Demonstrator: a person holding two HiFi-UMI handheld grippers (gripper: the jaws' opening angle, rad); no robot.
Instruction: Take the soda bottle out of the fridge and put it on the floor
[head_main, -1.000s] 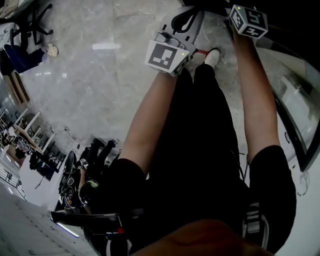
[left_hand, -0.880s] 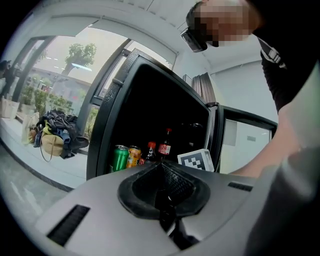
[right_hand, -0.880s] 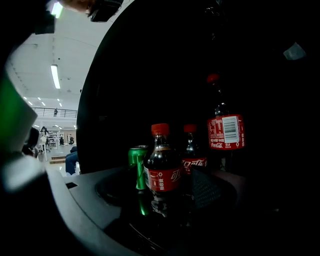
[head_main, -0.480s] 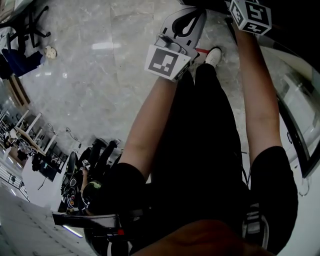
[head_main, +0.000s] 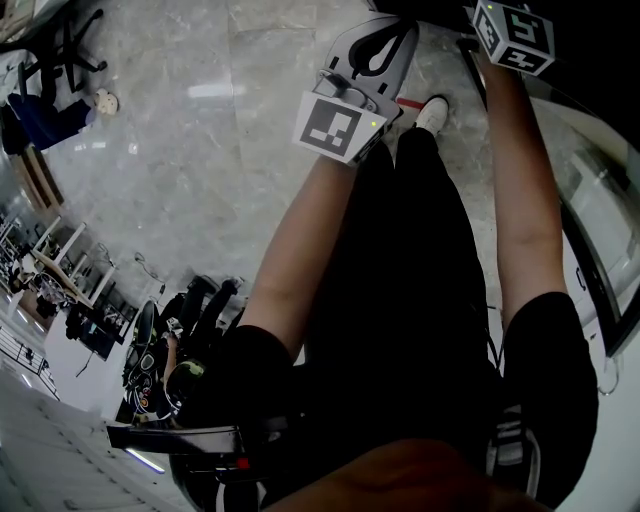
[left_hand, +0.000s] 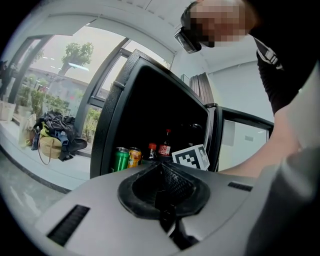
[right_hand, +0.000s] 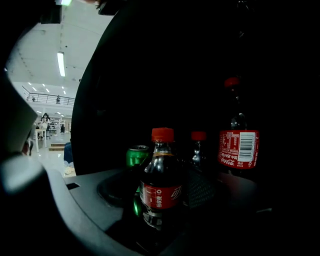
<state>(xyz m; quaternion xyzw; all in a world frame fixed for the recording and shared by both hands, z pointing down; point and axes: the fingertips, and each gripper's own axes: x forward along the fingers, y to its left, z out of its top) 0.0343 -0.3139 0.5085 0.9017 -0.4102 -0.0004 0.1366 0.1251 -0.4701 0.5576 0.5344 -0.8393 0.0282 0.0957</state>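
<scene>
- My right gripper (right_hand: 162, 186) is reached into the dark fridge (left_hand: 117, 110). Its jaws stand wide apart and have just been closing a little, and the small cola bottle (right_hand: 161, 194) is between them.
- That bottle stands upright on the fridge shelf with its red cap on top, so its long axis runs straight up, across the line the jaws point along.
- It sits dead centre and close in. I see a sliver of gap on its left side where the green can (right_hand: 136, 155) shows through. The right pad looks just beside the label, but I cannot see it pressing.
- Behind it to the right stand a second red-capped bottle (right_hand: 198, 149) and a larger cola bottle (right_hand: 239, 146). They are near enough that I judge a sideways drift could knock them.
- My left gripper (left_hand: 160, 165) hangs outside the open fridge with its jaws together and nothing in them. The right hand is clearly the nearer one.
- As I read it, the coming move is to close squarely on the bottle's body, then draw it straight back out. After that it goes down to the marble floor (head_main: 180, 150).
</scene>
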